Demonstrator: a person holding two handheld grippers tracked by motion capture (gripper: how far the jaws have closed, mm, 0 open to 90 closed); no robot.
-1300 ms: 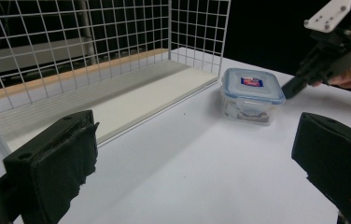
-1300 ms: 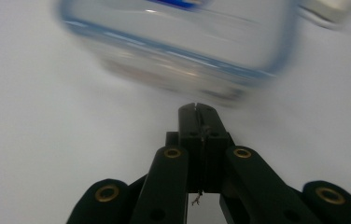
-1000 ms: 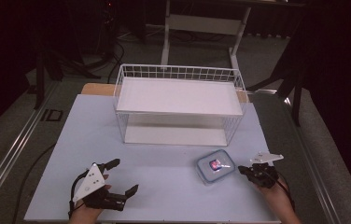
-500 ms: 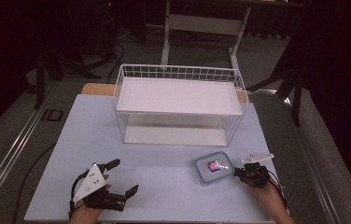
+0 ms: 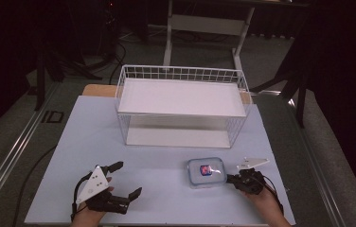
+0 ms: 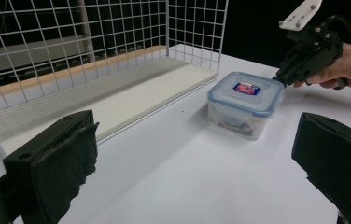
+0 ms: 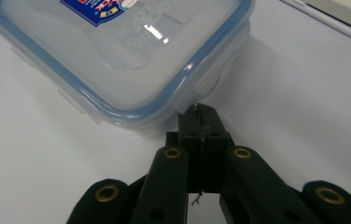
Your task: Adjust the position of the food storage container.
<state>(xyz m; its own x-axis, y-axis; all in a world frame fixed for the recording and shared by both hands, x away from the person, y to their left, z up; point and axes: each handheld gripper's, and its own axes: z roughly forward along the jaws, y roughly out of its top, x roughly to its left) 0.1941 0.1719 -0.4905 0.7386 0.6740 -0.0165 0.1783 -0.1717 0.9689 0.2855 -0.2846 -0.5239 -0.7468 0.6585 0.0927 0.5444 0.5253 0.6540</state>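
Right gripper (image 7: 197, 112) jaws seen pressed together, nothing between, tips at edge of container (image 7: 117, 51); contact shown close in right gripper view, hard to judge from high view. Left gripper (image 5: 121, 182) jaws spread wide, empty, well left of container. One container, on table (image 5: 166, 189), just before one wire basket (image 5: 183, 101). Label unreadable; contents blurred.
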